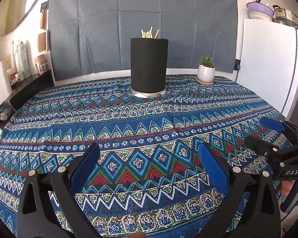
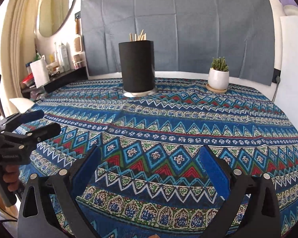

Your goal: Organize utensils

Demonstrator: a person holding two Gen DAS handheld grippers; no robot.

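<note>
2 grippers are hovering low over the near part of the patterned tablecloth (image 1: 129, 123), side by side and well apart from the utensils. The left gripper (image 1: 149, 158) is holding its blue pads (image 1: 214, 170) spread wide with nothing between them. The right gripper (image 2: 151, 160) is likewise standing spread and empty, its fingers (image 2: 214, 170) framing bare cloth. Each is showing at the edge of the other's view. The black utensil holder (image 1: 148, 65) is standing upright on a round metal base at the far middle of the table, with pale wooden utensil handles (image 1: 150, 33) sticking up from its mouth. A small potted succulent (image 1: 206, 70) is sitting on a coaster to the holder's right, apart from it.
</note>
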